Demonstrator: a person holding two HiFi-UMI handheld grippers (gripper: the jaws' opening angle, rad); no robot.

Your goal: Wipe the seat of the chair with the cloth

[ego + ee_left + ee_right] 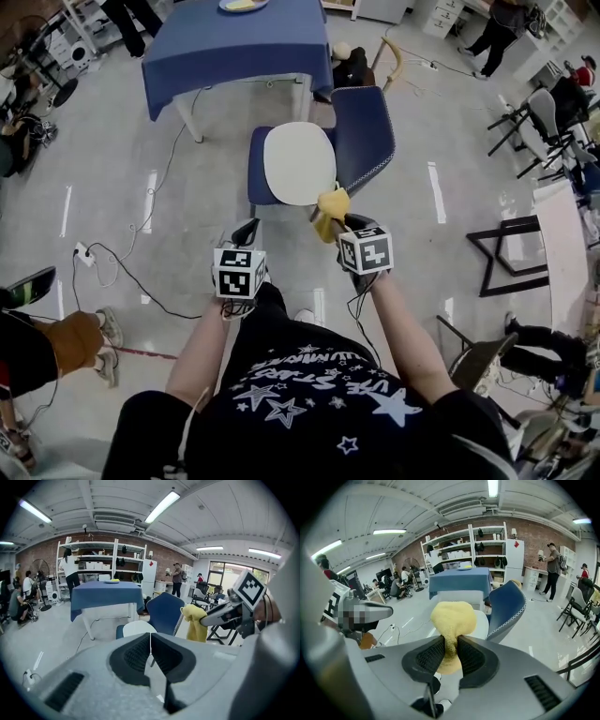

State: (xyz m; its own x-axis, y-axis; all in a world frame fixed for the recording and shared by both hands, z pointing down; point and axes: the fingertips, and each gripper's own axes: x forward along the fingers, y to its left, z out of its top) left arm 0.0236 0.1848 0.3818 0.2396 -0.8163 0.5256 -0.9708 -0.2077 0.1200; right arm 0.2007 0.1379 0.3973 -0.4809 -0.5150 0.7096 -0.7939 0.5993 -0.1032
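Observation:
A blue chair (364,136) with a white seat (298,163) stands in front of me; it also shows as the chair (161,613) in the left gripper view and the chair (506,604) in the right gripper view. My right gripper (334,221) is shut on a yellow cloth (331,212), held just off the seat's near right corner. The cloth (451,623) bulges out above the jaws and is seen as the cloth (194,622) from the left. My left gripper (246,232) hangs shut and holds nothing, short of the seat's near edge; its jaws (150,654) meet.
A table with a blue cover (239,42) and a plate stands behind the chair. Black folding chairs (506,255) are at the right. A cable and power strip (86,253) lie on the floor at the left. People stand and sit around the room's edges.

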